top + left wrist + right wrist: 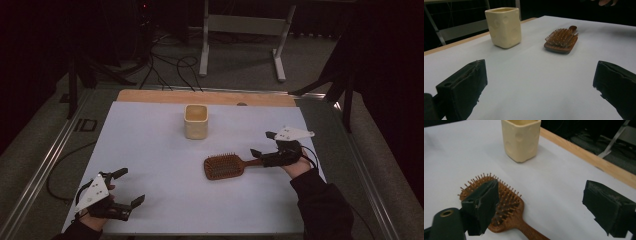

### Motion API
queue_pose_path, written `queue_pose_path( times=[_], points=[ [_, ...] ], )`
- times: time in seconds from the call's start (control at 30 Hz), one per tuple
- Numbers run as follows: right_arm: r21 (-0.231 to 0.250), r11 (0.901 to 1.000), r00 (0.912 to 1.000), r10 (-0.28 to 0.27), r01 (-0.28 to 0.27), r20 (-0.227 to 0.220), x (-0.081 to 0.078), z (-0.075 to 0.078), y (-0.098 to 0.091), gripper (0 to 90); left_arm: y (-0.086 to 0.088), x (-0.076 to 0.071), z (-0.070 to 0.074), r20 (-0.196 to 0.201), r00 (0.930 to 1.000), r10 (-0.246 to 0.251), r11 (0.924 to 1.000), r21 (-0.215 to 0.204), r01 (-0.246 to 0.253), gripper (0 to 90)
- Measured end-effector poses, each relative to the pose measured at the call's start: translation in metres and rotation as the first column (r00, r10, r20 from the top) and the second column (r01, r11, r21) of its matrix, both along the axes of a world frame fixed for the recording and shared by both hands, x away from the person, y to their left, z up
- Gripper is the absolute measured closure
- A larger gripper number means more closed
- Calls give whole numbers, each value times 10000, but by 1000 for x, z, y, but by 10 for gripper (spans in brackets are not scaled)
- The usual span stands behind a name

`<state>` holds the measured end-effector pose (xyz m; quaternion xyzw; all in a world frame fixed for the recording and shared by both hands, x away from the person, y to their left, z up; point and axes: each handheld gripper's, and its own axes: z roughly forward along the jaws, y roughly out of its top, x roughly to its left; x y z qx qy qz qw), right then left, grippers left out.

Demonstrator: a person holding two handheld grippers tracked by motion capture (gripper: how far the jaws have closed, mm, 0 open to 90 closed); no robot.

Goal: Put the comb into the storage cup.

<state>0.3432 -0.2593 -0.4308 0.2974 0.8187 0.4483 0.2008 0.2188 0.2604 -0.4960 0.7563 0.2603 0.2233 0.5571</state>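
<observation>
Resting at the lower left of the high view, the left claw (129, 186) has its jaws spread wide over bare white worktop (150, 150). Above centre stands a cream square cup (195, 121), and right of centre a wooden hairbrush (224, 166) lies bristles up. At the right, the right claw (263, 144) gapes apart around the brush's handle end, gripping nothing.

Cup (196, 121) stands behind hairbrush (223, 166) on the table (150, 150)
</observation>
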Motion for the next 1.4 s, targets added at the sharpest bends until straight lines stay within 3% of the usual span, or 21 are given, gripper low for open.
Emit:
queue_pose_path(
  times=[0.13, 0.53, 0.97, 1.0, 1.4],
  points=[
    [-278, 9996, 9998, -44, 39, -173, 5, -7, 0, 166, 0, 0, 0, -35, 10000, 6, 10000, -9, -6, 0],
    [-459, 9987, 9958, -281, 241, -873, 17, -24, -4, 258, 0, 1, -1, -45, 10000, -10, 10000, 12, 10, 0],
    [-1162, 9906, 9896, -855, 720, -1158, 24, -35, -4, 541, 0, 0, -1, -36, 10000, -13, 10000, -30, 13, 0],
    [-1302, 9887, 9889, -893, 736, -1187, 24, -36, -3, 593, 0, 0, -1, -34, 10000, -25, 10000, -14, 25, 0],
    [-2040, 9765, 9856, -980, 687, -1374, 31, -39, 1, 818, 0, 0, -1, -56, 10000, -38, 10000, -16, 38, 0]
  ],
)
